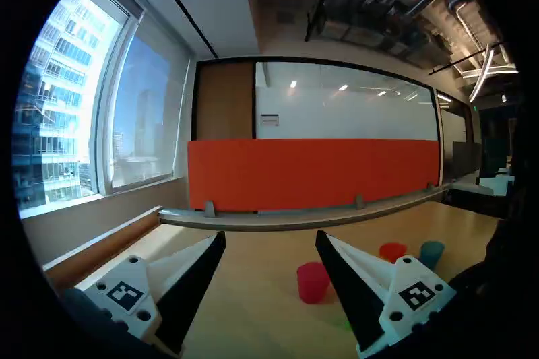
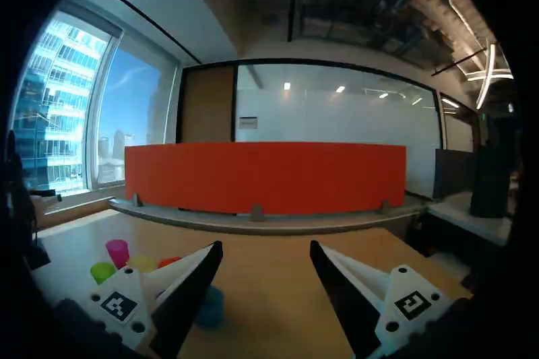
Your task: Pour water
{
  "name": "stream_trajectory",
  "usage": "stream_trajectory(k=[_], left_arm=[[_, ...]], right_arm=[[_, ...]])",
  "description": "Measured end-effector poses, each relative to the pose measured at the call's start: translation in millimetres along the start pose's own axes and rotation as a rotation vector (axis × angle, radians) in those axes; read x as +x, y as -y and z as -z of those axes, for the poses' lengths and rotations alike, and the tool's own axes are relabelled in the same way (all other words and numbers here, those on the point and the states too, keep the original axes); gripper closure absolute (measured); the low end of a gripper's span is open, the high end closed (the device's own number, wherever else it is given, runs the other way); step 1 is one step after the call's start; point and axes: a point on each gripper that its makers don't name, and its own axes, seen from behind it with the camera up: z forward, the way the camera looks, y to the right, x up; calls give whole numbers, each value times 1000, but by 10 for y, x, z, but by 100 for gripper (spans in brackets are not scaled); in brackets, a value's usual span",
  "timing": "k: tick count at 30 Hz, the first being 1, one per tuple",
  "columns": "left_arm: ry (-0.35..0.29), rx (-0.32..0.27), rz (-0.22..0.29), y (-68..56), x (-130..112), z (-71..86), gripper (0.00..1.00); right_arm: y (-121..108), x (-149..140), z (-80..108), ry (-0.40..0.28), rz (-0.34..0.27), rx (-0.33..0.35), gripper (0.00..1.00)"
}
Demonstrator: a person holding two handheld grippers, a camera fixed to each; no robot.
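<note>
In the left gripper view my left gripper [image 1: 269,241] is open over the wooden table [image 1: 263,305], nothing between its fingers. A pink-red cup [image 1: 312,282] stands upright just beyond them, with an orange-red cup [image 1: 392,252] and a teal cup [image 1: 431,254] farther right. In the right gripper view my right gripper [image 2: 265,251] is also open and empty. A magenta cup [image 2: 118,252], a green cup [image 2: 102,272], a yellow cup [image 2: 141,263] and a red cup [image 2: 168,262] cluster at the left, partly behind the left finger. A blue cup [image 2: 210,307] sits close under that finger.
An orange divider panel [image 1: 310,174] runs along the table's far edge on a grey rail [image 1: 296,217]. Large windows [image 1: 87,123] fill the left wall. A wooden ledge [image 1: 101,251] borders the table at left. A white side desk [image 2: 471,221] stands at the right.
</note>
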Motion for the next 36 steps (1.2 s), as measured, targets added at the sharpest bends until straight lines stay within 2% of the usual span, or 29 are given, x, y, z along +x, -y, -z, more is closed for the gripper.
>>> stream_trajectory(k=[9, 15, 20, 23, 29, 36], left_arm=[[-27, -68, 13, -128, 777, -111, 0], [-34, -124, 28, -242, 1136, -128, 0], [-13, -183, 34, -357, 1189, -112, 0], [-13, -240, 33, -470, 1213, -82, 1], [16, -387, 31, -765, 1172, 5, 0], [40, -561, 70, -1087, 1175, 177, 0]], right_arm=[[67, 656, -79, -20, 27, 46, 0], [109, 951, -89, -15, 31, 86, 0], [159, 997, -87, -1, 35, 121, 0], [221, 994, -72, 7, 39, 159, 0], [441, 1028, -10, 4, 61, 279, 0], [780, 1116, 128, 2, 66, 445, 0]])
